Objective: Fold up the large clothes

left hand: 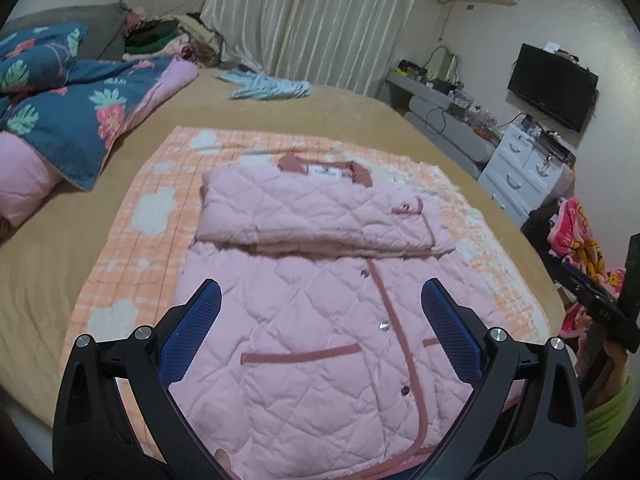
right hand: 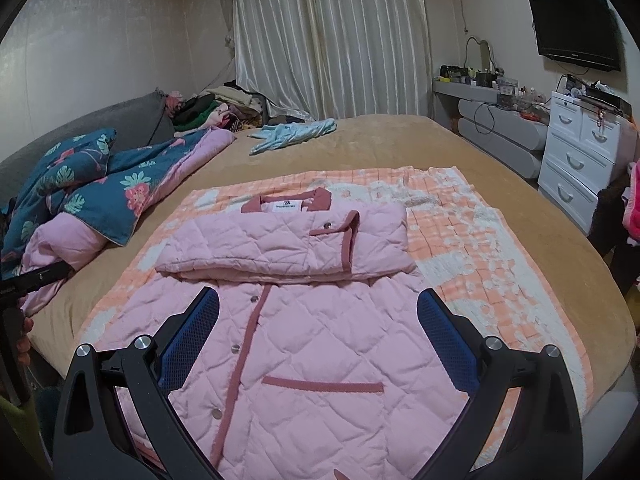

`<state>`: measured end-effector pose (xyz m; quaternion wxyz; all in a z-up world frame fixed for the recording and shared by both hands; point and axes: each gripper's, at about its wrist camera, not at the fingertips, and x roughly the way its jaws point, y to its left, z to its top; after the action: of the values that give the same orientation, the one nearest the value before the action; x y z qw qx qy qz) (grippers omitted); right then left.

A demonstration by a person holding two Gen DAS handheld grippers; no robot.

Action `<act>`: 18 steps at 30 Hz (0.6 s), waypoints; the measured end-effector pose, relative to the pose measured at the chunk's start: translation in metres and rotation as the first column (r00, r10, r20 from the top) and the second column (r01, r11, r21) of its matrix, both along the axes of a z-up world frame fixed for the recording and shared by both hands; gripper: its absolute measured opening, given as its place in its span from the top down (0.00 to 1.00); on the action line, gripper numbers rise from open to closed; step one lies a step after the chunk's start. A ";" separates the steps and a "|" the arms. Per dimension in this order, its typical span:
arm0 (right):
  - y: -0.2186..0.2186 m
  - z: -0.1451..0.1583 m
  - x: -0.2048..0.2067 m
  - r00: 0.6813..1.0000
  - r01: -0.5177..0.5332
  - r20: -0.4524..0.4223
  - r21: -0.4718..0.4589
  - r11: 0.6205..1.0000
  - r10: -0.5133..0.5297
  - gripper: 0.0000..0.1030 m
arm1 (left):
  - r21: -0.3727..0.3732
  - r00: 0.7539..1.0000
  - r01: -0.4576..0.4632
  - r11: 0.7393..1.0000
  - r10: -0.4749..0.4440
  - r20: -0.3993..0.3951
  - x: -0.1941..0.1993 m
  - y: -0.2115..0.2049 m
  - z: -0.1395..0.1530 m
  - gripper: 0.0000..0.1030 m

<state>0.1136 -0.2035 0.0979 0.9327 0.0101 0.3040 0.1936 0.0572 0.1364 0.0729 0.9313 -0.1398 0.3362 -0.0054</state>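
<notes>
Left wrist view: both my grippers, left (left hand: 322, 306) and right (right hand: 318, 316), hover spread apart over the jacket (left hand: 320, 320). Quilted, soft, bulky; I'd pinch its hem corners by the bed's (left hand: 60, 272) near edge.

Dim warm indoor light, soft faint shadows, strong fisheye bending, black vignette corners, slightly soft focus

A home bedroom: bed (right hand: 400, 140), curtains (right hand: 328, 36), wall television (right hand: 576, 30).

L gripper (left hand: 322, 308) jaws wide apart, R gripper (right hand: 318, 316) same, both empty
</notes>
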 end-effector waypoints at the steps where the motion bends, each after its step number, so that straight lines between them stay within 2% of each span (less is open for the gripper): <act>1: -0.001 -0.002 -0.001 1.000 -0.001 -0.002 -0.003 1.000 0.001 0.04 | -0.001 1.000 -0.007 1.000 0.007 -0.013 0.000 0.001 -0.005 0.09; 18: -0.018 -0.039 -0.002 0.998 -0.005 -0.063 -0.059 0.998 0.001 0.04 | 0.042 0.991 -0.049 0.998 0.053 -0.126 -0.015 0.013 -0.057 0.09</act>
<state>0.1113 -0.2219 0.0589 0.9223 -0.0119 0.3388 0.1855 0.0419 0.1498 0.0160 0.9104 -0.1304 0.3911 0.0338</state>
